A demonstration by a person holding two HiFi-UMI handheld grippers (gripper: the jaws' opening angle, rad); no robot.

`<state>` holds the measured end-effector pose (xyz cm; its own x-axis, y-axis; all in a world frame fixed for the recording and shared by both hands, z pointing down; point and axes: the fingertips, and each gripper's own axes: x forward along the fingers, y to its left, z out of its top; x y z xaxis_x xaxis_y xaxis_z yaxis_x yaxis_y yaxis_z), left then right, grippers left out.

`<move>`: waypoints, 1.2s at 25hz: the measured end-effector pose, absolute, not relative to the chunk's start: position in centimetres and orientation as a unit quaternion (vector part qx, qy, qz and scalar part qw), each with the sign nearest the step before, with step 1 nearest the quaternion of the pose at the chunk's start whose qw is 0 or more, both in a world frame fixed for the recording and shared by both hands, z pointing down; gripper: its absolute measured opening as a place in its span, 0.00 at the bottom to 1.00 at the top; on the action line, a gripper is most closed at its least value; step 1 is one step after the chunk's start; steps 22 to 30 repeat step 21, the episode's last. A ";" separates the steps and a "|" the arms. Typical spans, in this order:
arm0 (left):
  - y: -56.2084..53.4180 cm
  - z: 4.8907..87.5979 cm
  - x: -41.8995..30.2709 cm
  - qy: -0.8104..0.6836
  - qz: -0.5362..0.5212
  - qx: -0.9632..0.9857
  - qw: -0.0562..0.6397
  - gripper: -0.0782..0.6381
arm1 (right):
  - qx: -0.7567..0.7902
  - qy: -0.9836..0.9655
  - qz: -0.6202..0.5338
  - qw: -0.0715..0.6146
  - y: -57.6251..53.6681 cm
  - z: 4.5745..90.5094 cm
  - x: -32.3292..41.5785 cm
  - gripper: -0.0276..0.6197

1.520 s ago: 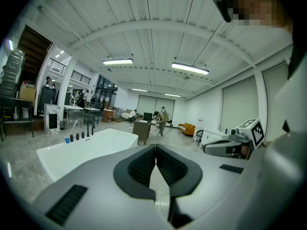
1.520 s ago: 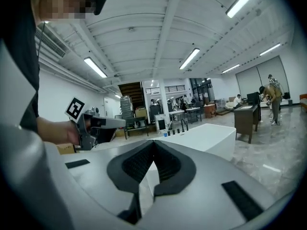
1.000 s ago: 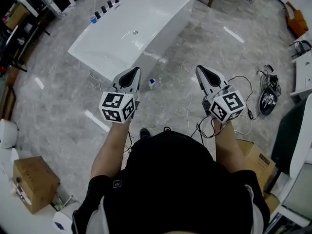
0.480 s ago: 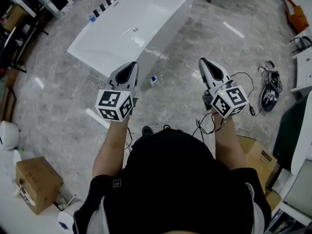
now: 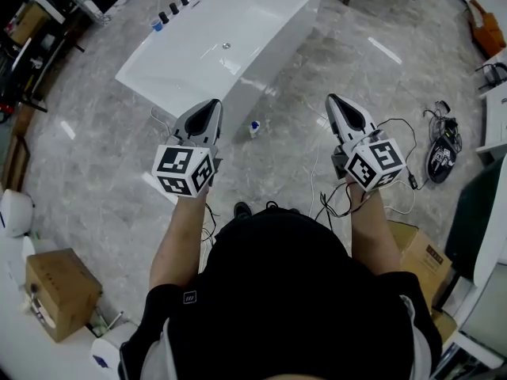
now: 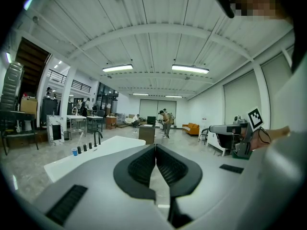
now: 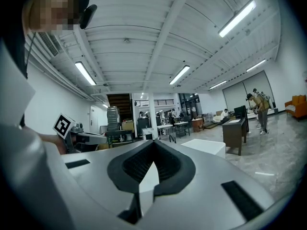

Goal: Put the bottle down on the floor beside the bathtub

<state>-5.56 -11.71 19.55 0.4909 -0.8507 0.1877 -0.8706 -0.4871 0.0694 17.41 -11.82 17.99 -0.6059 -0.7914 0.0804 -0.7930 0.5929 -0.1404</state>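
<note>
Beside the bathtub (image 5: 277, 50), the bottle (image 5: 255, 127) sits on the floor (image 5: 103, 172).

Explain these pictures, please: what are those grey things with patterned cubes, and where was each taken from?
No robot: a person holds a grey hand-held claw in each hand, the left claw and the right claw. One picture comes from a camera on the person's head, looking down; the other two from cameras riding on each claw. Both claws are closed and empty. On the grey marble floor stands a white rectangular bathtub, with a small white blue-topped bottle beside it.
</note>
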 end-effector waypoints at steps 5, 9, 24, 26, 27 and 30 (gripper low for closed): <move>-10.6 19.7 -5.9 -0.499 0.064 0.861 0.081 0.13 | 0.436 -0.896 0.079 0.008 -10.7 17.8 16.4 0.09; -10.0 19.8 -5.8 -0.500 0.059 0.860 0.083 0.13 | 0.431 -0.899 0.077 0.011 -10.2 18.0 16.1 0.09; -9.1 20.4 -5.8 -0.495 0.062 0.862 0.091 0.13 | 0.435 -0.896 0.090 0.010 -9.5 18.4 15.8 0.09; -9.1 20.4 -5.8 -0.495 0.062 0.862 0.091 0.13 | 0.435 -0.896 0.090 0.010 -9.5 18.4 15.8 0.09; -9.1 20.4 -5.8 -0.495 0.062 0.862 0.091 0.13 | 0.435 -0.896 0.090 0.010 -9.5 18.4 15.8 0.09; -9.1 20.4 -5.8 -0.495 0.062 0.862 0.091 0.13 | 0.435 -0.896 0.090 0.010 -9.5 18.4 15.8 0.09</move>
